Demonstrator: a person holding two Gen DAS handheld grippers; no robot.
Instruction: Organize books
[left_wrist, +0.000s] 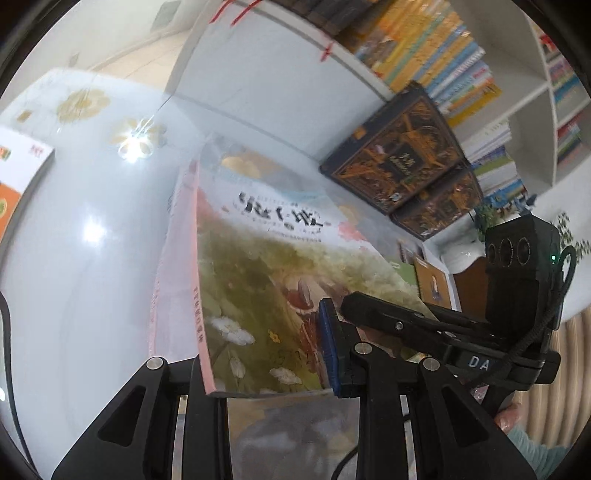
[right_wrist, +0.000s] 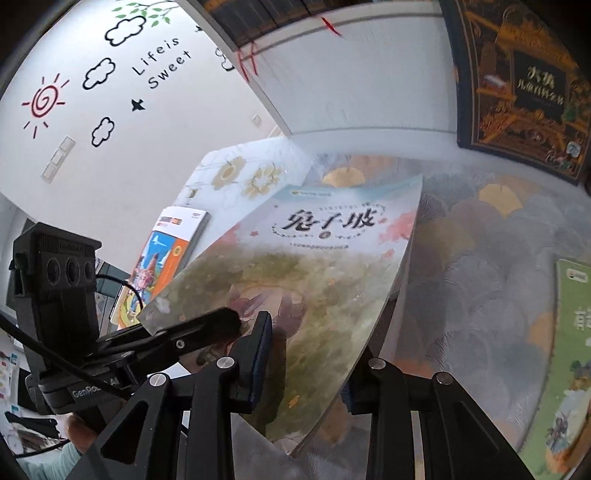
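A: Start at the tongs. The left gripper (left_wrist: 273, 354) is clenched on the near edge of the thin paperback picture book with a pale blue top and a green meadow cover (left_wrist: 266, 280), close to its pink spine. The right gripper (right_wrist: 306, 365) is clamped on that same book (right_wrist: 314, 273), at the near edge toward its open side.

B: So both hold one book. Where is it?

A: Raised off the glossy white table with gold flower prints (left_wrist: 92, 206), tilted, its far edge toward the white bookcase (left_wrist: 266, 81).

B: What could go wrong?

A: My judgement: the cover is soft and already bows in the right wrist view. If the two hands drift apart or twist unevenly, it could buckle or slide out of one grip. The far corner might also catch the dark ornate hardcover book (left_wrist: 395, 151) propped against the bookcase and tip it.

B: And the pose?

A: Both grippers angle downward, side by side, each in the other's view. A hand (left_wrist: 511, 417) wraps the right handle, low in the left wrist view. An orange and white book (right_wrist: 166, 258) lies well apart on the table.
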